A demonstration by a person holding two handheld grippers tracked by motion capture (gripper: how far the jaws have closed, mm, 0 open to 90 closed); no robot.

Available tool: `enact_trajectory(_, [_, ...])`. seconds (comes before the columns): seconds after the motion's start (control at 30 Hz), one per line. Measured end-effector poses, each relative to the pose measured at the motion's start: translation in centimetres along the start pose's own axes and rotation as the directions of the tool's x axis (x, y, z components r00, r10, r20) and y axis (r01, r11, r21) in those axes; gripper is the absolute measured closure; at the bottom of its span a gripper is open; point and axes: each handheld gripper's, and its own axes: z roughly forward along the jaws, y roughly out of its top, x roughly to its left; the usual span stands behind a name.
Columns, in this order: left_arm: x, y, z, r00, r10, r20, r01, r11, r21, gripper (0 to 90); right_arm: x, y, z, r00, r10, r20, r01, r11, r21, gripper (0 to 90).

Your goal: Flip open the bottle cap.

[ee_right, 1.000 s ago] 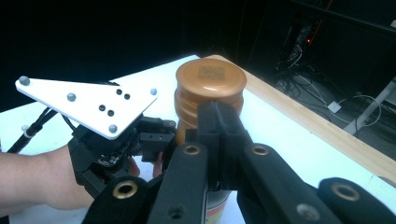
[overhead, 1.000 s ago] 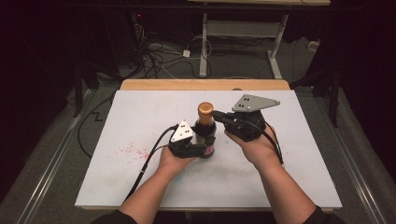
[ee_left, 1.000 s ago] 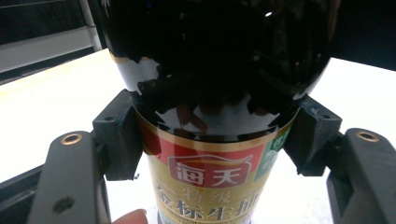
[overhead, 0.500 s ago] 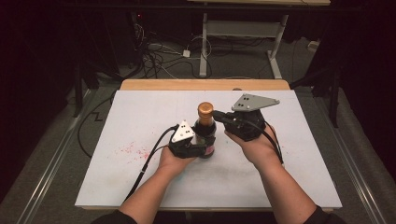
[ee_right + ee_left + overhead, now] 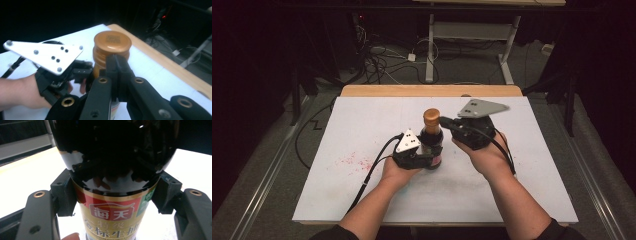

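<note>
Bottle (image 5: 431,142) — one only, dark glass with an orange-brown cap (image 5: 431,117) — was seen standing upright near the middle of the white table (image 5: 522,185), between two grippers. In the high view the left gripper (image 5: 424,155) was held low against the bottle's body, and the right gripper (image 5: 445,121) was held higher, at the level of the neck and cap. Details hidden from above were supplied by the left gripper view: the bottle (image 5: 113,170) was clamped between the two black jaws, one pressed to each side of the body, and a red and gold label (image 5: 112,215) with printed characters was shown below the glossy shoulder; a fingertip was glimpsed at the bottom edge. In the right gripper view the cap (image 5: 112,43) was shown from close by, with ridges beneath its flat top, and the right gripper's (image 5: 117,62) jaws were seen brought together at the neck just under the cap. Whether the neck was actually pinched could not be told, since the tips overlapped it. In that same view the left hand (image 5: 22,91) and the left gripper's white three-cornered plate (image 5: 45,55) were shown beyond the bottle. Two hands, two grippers, one cap and one table were counted.
</note>
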Motion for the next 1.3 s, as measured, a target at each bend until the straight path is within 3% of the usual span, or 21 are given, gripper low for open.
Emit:
enact_trajectory(0.03, [-0.5, -0.1, 0.4, 0.9995, -0.032, 0.007, 0.032, 0.9988, -0.037, 30.5, -0.1, 0.3, -0.5, 0.9993, 0.036, -0.01, -0.037, 0.997, -0.071, 90.0])
enact_trajectory(0.13, [-0.7, -0.3, 0.4, 0.9998, -0.018, 0.003, 0.019, 0.9991, -0.039, 30.3, 0.2, 1.4, -0.8, 0.9995, 0.013, -0.029, -0.016, 0.996, -0.082, 90.0])
enact_trajectory(0.17, [-0.6, -0.2, 0.2, 0.9999, -0.014, 0.003, 0.014, 0.9994, -0.03, 30.1, 0.3, 1.5, -0.7, 0.9999, -0.007, -0.015, 0.006, 0.997, -0.07, 90.0])
enact_trajectory(0.23, [-0.4, -0.1, 0.2, 0.9985, -0.053, 0.012, 0.054, 0.9973, -0.051, 29.8, 0.2, 1.0, -0.8, 0.9999, 0.001, -0.011, -0.001, 0.998, -0.06, 90.0])
enact_trajectory(0.57, [-0.3, -0.1, 0.3, 0.9983, -0.056, 0.016, 0.057, 0.997, -0.052, 29.4, -0.1, -0.2, -1.3, 0.9999, 0.01, -0.011, -0.01, 0.998, -0.059, 90.0])
enact_trajectory(0.87, [-0.4, -0.1, 0.3, 0.9983, -0.056, 0.015, 0.057, 0.9969, -0.054, 29.2, -0.3, -1.1, -0.5, 0.9992, 0.019, -0.035, -0.019, 1.0, 0.003, 90.0])
enact_trajectory(1.3, [-0.4, -0.2, 0.3, 0.9983, -0.056, 0.015, 0.057, 0.9968, -0.056, 29.1, -0.4, -0.9, -0.1, 0.9993, 0.014, -0.034, -0.013, 0.999, 0.042, 90.0])
